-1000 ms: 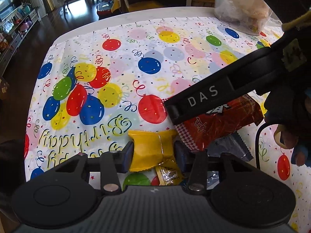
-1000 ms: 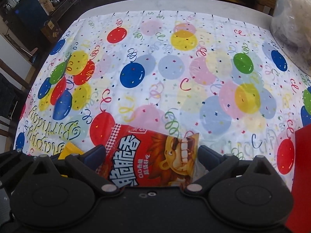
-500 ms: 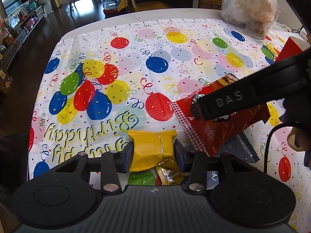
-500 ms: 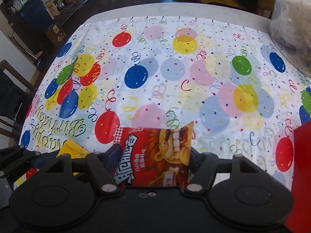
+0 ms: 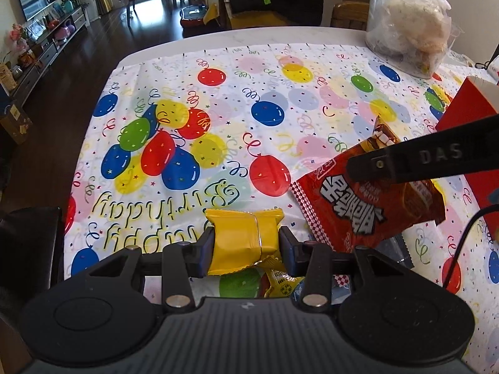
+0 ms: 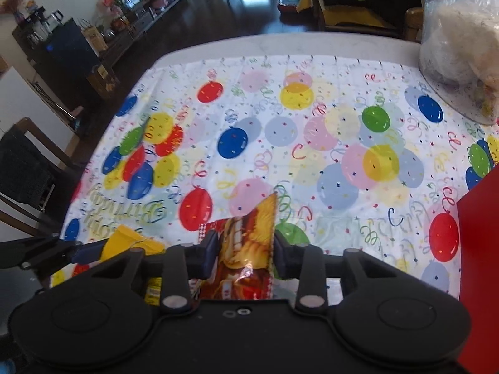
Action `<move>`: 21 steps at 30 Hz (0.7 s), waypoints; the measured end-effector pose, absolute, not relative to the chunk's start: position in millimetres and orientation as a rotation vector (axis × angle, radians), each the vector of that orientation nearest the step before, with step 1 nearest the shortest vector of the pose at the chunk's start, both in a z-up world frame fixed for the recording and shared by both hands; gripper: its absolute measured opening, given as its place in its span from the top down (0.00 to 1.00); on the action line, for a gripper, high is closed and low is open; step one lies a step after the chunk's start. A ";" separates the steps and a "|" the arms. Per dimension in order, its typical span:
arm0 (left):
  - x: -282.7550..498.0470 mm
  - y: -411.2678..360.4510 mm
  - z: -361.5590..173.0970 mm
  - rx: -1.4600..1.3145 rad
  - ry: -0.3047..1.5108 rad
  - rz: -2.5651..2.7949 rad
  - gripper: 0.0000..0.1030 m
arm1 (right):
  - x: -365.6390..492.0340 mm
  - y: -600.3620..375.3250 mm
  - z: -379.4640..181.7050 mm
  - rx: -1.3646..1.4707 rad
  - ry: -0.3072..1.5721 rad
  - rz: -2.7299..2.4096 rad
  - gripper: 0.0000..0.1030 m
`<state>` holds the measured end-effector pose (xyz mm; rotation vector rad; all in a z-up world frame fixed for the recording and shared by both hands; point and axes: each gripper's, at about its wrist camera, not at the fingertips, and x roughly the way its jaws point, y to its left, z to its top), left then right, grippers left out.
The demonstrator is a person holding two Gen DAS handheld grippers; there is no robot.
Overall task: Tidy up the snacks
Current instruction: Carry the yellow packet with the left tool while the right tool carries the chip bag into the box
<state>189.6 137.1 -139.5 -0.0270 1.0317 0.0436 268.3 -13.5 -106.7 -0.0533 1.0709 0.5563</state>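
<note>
My left gripper [image 5: 246,246] is shut on a yellow snack packet [image 5: 243,237] held above the balloon-print tablecloth [image 5: 280,118]. My right gripper [image 6: 244,254] is shut on a red snack bag [image 6: 246,249] with a cartoon face; the bag also shows in the left wrist view [image 5: 365,199], lifted off the table to the right of the yellow packet, with a right gripper finger [image 5: 421,162] across it. The yellow packet shows at the lower left of the right wrist view [image 6: 131,243]. Small yellow and grey wrappers [image 5: 280,283] lie under the left gripper.
A red box [image 5: 467,118] stands at the right edge of the table, also in the right wrist view [image 6: 480,249]. A clear plastic bag of pale food [image 5: 408,31] sits at the far right corner. A dark chair [image 6: 28,171] stands left of the table.
The right gripper has closed on the red bag and lifted it, tilting it on edge and moving right. The left gripper has risen slightly with the yellow packet.
</note>
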 end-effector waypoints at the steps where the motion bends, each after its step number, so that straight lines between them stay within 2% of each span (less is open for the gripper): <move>1: 188.2 136.9 -138.1 -0.027 1.030 0.046 0.59 | 265.3 -13.7 -104.0 -0.056 1.062 0.562 0.71; 8: 176.8 134.3 -125.7 -0.034 1.016 0.049 0.59 | 245.5 -25.3 -85.5 -0.038 1.001 0.590 0.78; 21: 159.1 106.5 -82.0 -0.059 0.972 -0.001 0.59 | 214.1 -88.3 -35.1 0.022 0.887 0.608 0.79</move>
